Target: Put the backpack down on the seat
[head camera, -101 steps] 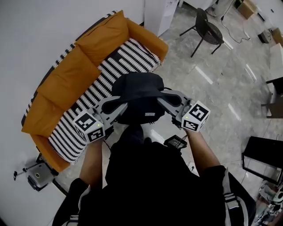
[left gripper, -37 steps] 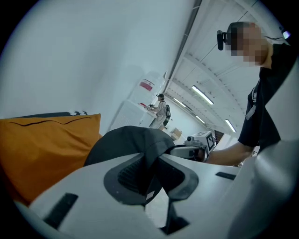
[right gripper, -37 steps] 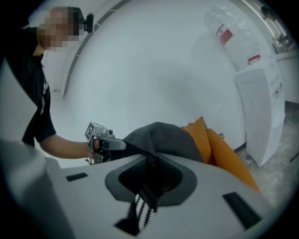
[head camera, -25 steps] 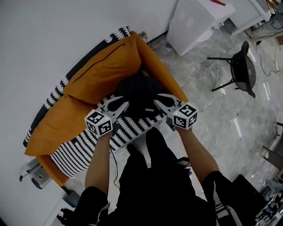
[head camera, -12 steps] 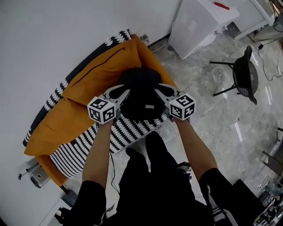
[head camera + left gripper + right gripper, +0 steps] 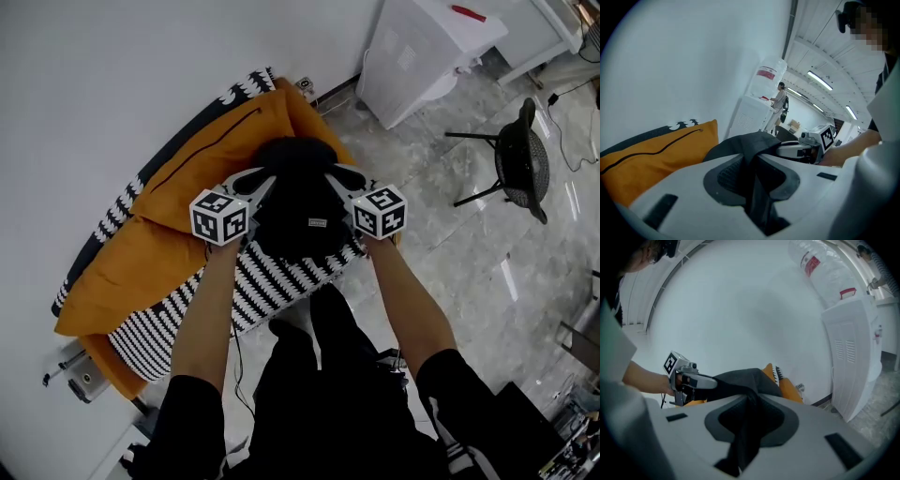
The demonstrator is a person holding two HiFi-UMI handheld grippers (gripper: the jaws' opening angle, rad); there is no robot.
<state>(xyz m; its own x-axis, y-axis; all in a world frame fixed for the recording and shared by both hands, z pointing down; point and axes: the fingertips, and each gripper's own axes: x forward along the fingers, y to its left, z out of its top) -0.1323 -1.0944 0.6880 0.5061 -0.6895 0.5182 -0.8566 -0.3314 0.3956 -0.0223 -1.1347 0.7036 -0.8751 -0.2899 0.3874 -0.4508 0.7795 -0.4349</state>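
In the head view, a black backpack (image 6: pixel 300 202) sits over the right end of the sofa's black-and-white striped seat (image 6: pixel 272 281), against the orange back cushion (image 6: pixel 206 169). My left gripper (image 6: pixel 261 178) pinches its left side and my right gripper (image 6: pixel 337 175) its right side. In the left gripper view, dark backpack fabric (image 6: pixel 740 143) runs between the jaws of the left gripper (image 6: pixel 752 164). The right gripper view likewise shows the fabric (image 6: pixel 736 380) pressed between the pads of the right gripper (image 6: pixel 747 408). Both pairs of jaws are opening slightly. I cannot tell whether the backpack's base rests on the seat.
A white cabinet (image 6: pixel 422 47) stands right of the sofa, against the wall. A black chair (image 6: pixel 520 155) is on the marble floor at far right. A small device (image 6: pixel 80 375) lies on the floor by the sofa's left end. The person's legs touch the seat's front edge.
Both grippers and the backpack moved from in front of the sofa to its right end. In the last second they went farther in toward the back cushion.
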